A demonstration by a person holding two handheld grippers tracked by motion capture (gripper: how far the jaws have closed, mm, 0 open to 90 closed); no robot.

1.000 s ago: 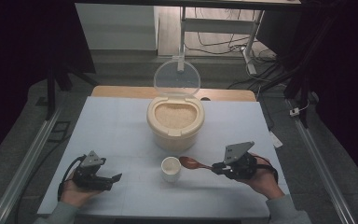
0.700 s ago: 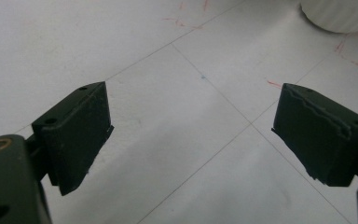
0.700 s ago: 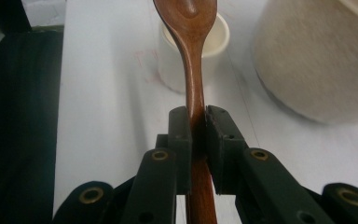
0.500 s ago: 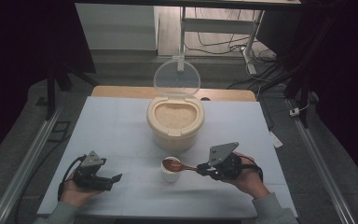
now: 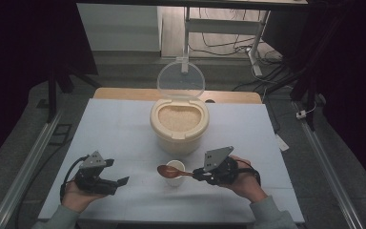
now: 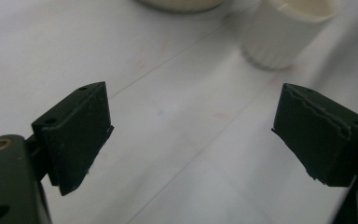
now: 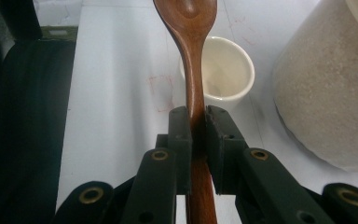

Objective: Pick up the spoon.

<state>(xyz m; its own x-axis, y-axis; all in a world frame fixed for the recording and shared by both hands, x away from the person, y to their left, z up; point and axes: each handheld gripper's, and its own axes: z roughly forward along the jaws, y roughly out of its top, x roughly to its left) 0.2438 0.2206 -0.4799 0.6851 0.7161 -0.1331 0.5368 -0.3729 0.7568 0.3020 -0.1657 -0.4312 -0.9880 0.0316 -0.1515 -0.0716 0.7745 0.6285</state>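
Dark reddish-brown spoon (image 7: 192, 56), glossy wood, over a plain cream cup (image 5: 175, 172). Behind it a cream bin (image 5: 179, 125) of off-white rice (image 5: 179, 118), its lid (image 5: 180, 80) clear. Tabletop (image 5: 124, 129) pale bluish-white, thin grey lines across it, faint red smudges close up. Both grippers black, left (image 5: 121, 182) and right (image 5: 196, 174), brass-coloured rivets, grey plates on top. Sleeves grey. Floor dark grey.

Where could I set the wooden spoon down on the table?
Bare white tabletop left of the cream rice container, and right of it toward the table's edge. It is crowded in front, where the small white cup, brown wooden spoon and right gripper meet.
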